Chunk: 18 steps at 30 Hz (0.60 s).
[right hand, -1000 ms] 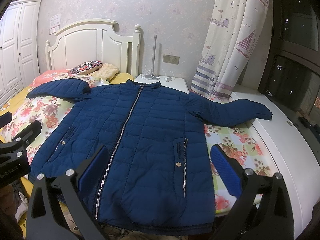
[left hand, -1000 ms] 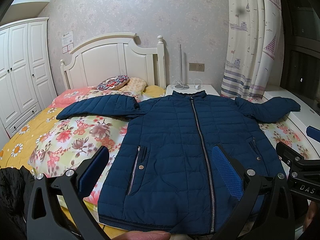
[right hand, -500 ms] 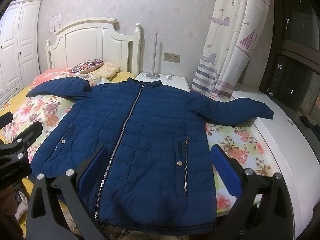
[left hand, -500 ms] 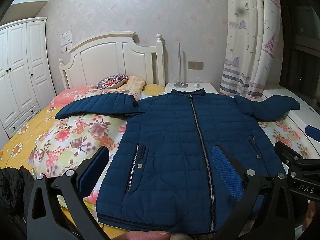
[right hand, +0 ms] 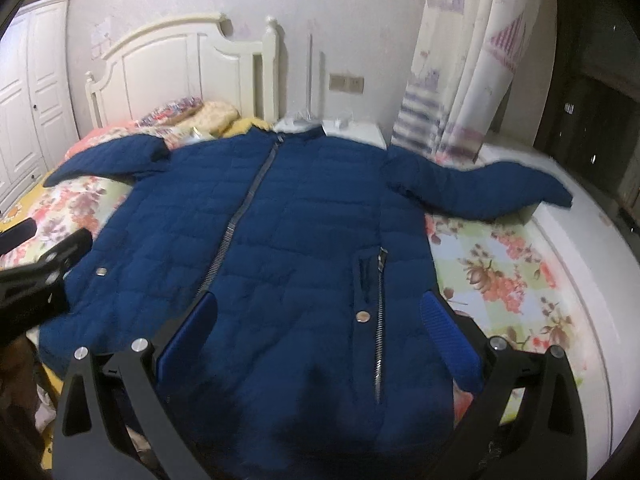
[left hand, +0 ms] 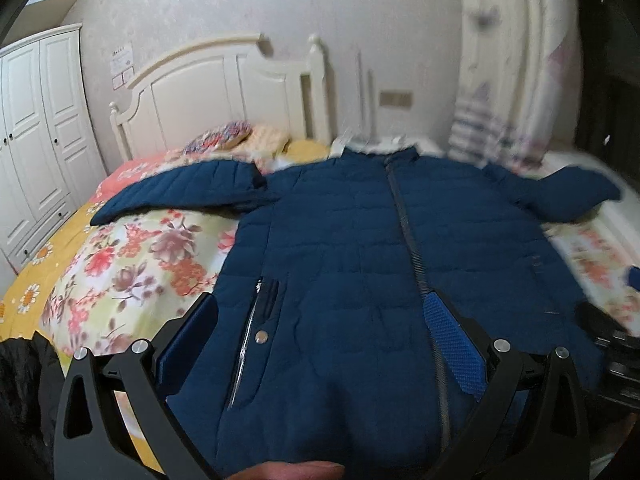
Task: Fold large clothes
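A navy quilted jacket (left hand: 360, 248) (right hand: 296, 240) lies zipped and face up on the flowered bed (left hand: 132, 256), both sleeves spread out to the sides. My left gripper (left hand: 320, 332) hovers open over the jacket's lower left part, near the left pocket zip (left hand: 250, 332). My right gripper (right hand: 316, 328) stands open over the lower right part, straddling the right pocket zip (right hand: 378, 320). Neither holds anything. Both views are motion-blurred. Each gripper's black frame shows at the edge of the other's view.
A white headboard (left hand: 224, 92) and pillows (left hand: 224, 142) are at the far end. A white wardrobe (left hand: 36, 128) stands left, a nightstand (right hand: 352, 130) and curtain (right hand: 472, 72) behind. A white ledge (right hand: 592, 280) runs along the right. Dark clothing (left hand: 24, 392) lies lower left.
Both grippers have dropped and moved forward over the jacket's hem, so the jacket fills more of each view. The jaws stay open.
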Each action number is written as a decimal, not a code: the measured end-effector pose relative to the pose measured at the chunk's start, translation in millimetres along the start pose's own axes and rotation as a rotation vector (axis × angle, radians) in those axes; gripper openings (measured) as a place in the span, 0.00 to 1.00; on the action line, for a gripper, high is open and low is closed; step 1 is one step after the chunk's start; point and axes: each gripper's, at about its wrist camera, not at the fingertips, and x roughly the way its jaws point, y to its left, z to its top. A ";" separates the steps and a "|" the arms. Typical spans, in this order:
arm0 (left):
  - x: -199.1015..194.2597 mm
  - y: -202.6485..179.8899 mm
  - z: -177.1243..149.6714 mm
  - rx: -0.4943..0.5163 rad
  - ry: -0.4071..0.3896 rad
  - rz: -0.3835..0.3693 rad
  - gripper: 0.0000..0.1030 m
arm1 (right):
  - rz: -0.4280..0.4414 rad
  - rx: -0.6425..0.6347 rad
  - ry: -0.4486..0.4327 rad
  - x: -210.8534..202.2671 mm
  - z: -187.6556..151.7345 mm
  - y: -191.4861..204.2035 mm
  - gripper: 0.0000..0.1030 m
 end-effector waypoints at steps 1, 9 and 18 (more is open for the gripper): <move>26.2 -4.8 5.6 0.025 0.048 0.017 0.96 | 0.002 0.006 0.035 14.8 2.1 -9.4 0.98; 178.0 -16.4 51.5 0.115 0.236 0.010 0.96 | -0.116 0.384 0.145 135.0 41.4 -175.9 0.98; 229.0 8.6 49.9 -0.021 0.261 -0.125 0.96 | -0.241 0.640 0.095 226.2 85.3 -308.0 0.96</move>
